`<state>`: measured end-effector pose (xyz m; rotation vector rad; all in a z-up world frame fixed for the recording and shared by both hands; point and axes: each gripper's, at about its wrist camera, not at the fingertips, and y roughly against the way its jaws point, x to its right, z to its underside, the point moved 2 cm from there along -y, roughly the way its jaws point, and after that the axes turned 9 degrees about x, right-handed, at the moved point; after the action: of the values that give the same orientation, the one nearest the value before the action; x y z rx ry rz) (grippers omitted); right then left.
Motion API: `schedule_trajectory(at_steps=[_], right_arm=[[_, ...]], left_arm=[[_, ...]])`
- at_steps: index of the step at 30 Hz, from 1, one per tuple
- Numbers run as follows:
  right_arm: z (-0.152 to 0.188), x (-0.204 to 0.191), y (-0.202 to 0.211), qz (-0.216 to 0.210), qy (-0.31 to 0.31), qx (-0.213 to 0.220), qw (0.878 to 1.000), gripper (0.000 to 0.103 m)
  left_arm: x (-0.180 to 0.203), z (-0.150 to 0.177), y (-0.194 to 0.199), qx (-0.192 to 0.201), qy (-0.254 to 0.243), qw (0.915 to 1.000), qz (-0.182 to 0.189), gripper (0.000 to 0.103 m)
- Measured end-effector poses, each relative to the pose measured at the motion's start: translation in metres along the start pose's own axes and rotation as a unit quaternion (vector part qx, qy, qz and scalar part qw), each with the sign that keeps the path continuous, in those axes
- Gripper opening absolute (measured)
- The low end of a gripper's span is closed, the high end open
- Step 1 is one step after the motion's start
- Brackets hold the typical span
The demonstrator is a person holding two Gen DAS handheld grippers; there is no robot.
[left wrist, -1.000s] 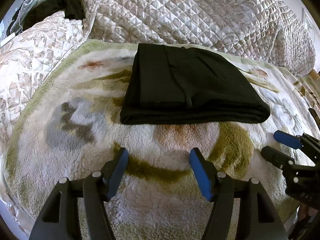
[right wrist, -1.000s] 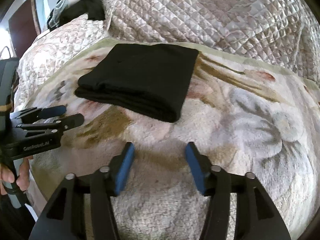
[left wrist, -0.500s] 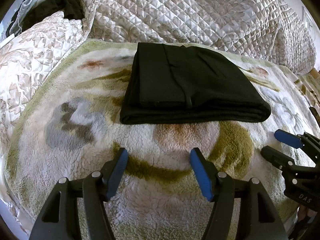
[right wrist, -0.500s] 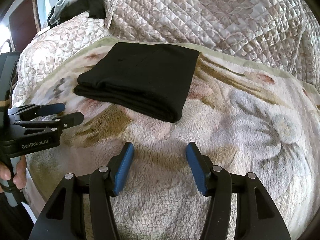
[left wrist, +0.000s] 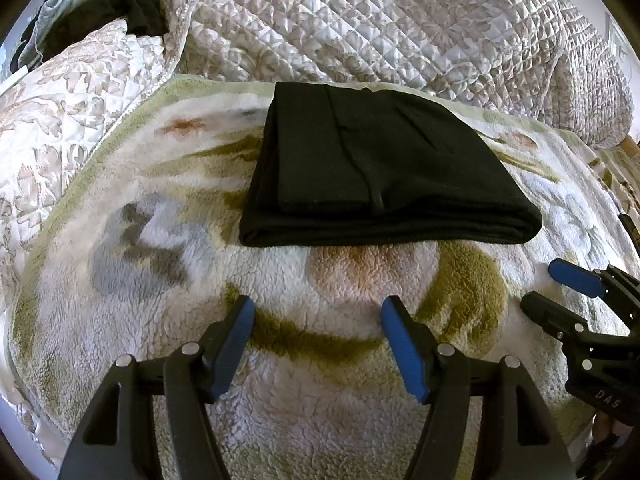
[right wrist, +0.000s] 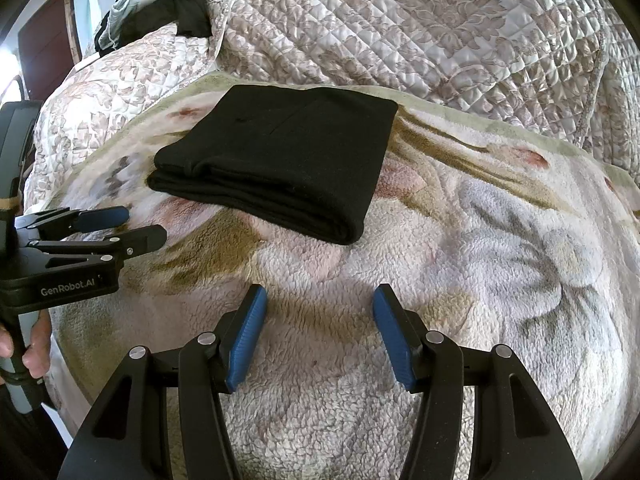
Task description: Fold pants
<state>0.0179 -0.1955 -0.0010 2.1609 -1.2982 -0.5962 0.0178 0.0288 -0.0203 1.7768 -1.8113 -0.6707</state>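
A fleecy floral blanket (left wrist: 168, 264) covers the bed beneath daylit quilted bedding (right wrist: 440, 28).

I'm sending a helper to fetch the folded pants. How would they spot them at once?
On the bed, a fleecy floral blanket lies before a quilted bedspread. The pants sit on its far half: the only flat, neatly folded black rectangle there.

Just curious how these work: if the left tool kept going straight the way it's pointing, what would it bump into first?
Most likely the fluffy blanket, not the folded black pants. The left tool is open, empty and angled downward, and the pants lie farther ahead, though depth is hard to judge here.
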Motion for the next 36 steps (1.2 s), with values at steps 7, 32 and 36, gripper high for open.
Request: schedule_trajectory(at_steps=[7, 32, 36], right_arm=[[0.0003, -0.0004, 0.0, 0.0, 0.0, 0.0, 1.0, 0.056], [0.0002, -0.0004, 0.0003, 0.0, 0.0, 0.0, 1.0, 0.057], [0.0002, 0.0004, 0.0001, 0.0, 0.0, 0.001, 1.0, 0.057]], left_arm=[[0.0004, -0.0015, -0.0003, -0.005, 0.0, 1.0, 0.0, 0.07], [-0.0006, -0.0028, -0.002, -0.015, -0.001, 0.9999, 0.0, 0.071], [-0.0005, -0.0025, -0.0019, -0.015, -0.001, 0.9999, 0.0, 0.072]])
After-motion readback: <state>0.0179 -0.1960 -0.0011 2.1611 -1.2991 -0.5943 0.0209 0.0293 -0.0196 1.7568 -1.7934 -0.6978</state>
